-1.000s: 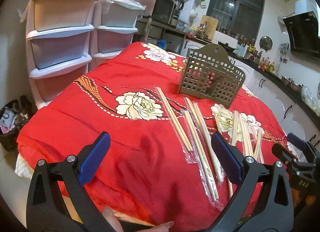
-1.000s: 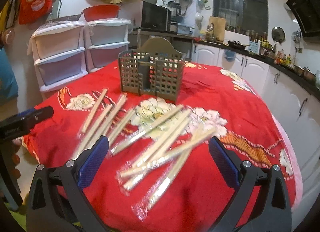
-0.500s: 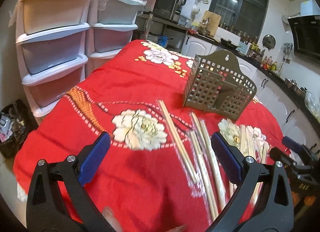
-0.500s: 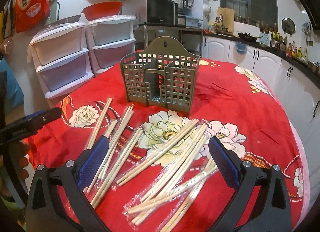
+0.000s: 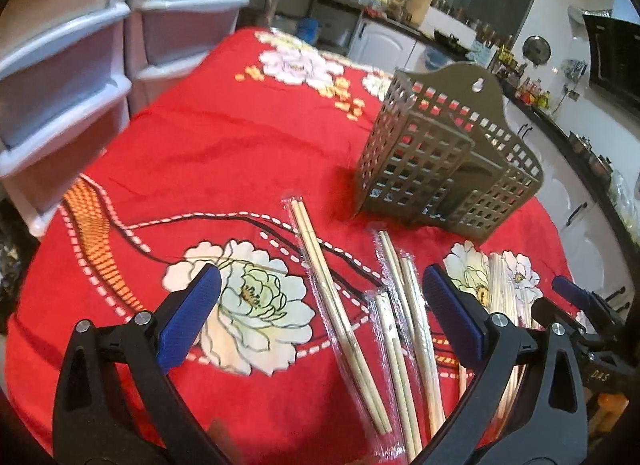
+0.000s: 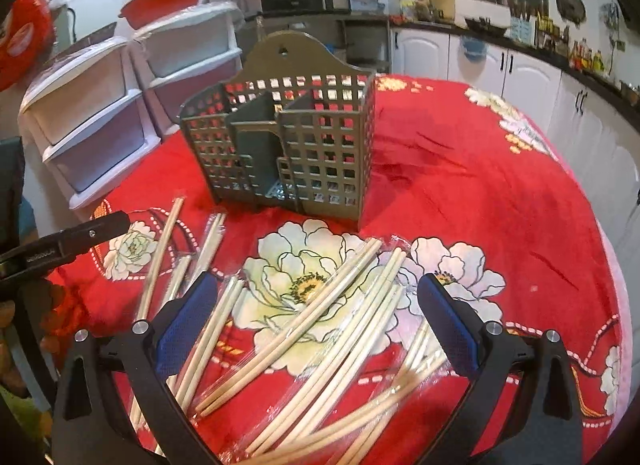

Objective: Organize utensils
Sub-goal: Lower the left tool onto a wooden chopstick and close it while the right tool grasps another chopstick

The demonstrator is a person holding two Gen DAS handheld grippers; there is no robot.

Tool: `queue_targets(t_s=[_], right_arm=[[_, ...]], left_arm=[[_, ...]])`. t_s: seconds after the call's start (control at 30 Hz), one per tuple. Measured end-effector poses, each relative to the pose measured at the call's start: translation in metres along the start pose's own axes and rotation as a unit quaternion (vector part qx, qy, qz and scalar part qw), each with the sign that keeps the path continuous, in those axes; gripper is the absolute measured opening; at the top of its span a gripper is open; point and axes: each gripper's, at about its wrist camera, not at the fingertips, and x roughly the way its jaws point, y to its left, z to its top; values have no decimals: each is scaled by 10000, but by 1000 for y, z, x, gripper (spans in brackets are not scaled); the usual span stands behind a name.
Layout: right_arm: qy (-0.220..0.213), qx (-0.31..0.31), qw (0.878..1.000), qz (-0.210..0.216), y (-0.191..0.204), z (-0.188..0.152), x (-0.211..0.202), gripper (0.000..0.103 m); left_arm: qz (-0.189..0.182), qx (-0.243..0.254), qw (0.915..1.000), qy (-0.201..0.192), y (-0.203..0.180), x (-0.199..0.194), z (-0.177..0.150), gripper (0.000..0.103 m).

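Observation:
Several pairs of wooden chopsticks in clear plastic sleeves (image 6: 320, 329) lie scattered on a red flowered tablecloth (image 6: 460, 193). Behind them stands a grey-brown perforated utensil holder (image 6: 288, 149) with inner dividers, upright and with no chopsticks in it. My right gripper (image 6: 316, 317) hangs open just above the right-hand pile. My left gripper (image 5: 320, 305) is open over the left-hand chopsticks (image 5: 340, 317), with the holder (image 5: 444, 169) beyond them to the right. The right gripper's tip (image 5: 576, 297) shows at the edge of the left wrist view. Neither gripper holds anything.
White plastic drawer units (image 5: 68, 77) stand against the table's left side. Kitchen counters and white cabinets (image 6: 532, 81) run along the back and right. The left gripper's black arm (image 6: 68, 241) crosses the left edge of the right wrist view.
Both grippers have moved forward and lower toward the chopsticks and the holder, which now look larger. Both stay open and nothing has been picked up.

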Motion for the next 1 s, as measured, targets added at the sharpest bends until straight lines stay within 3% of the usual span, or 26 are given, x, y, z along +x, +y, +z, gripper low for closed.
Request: queue_targets(t_s=[0.1,0.2,0.43,0.7,0.9,1.0], right_arm=[[178,94,9998,42,-5,5,13,92],[370,175,9991,81,-8,10,23,79],[886,509,9948,55,-22,16,51,47],[1169,800,9898,140,-35,24,77,39],[1253,903,9877,225,-34,27,88,39],[1243,1040,9865,238,-37,30,90,29]], left_arm=[[-90,-157,9996,217,7,12,6,92],[-213,-257,9988,345,14,23,11,87],[-509,-480,9946,761,23,51,20,62],[-536,-588,9929,882,29,63,29,42],[-395,-660,9925,948,34,71,36,27],[-312,-643,9927,971,34,76,40,24]])
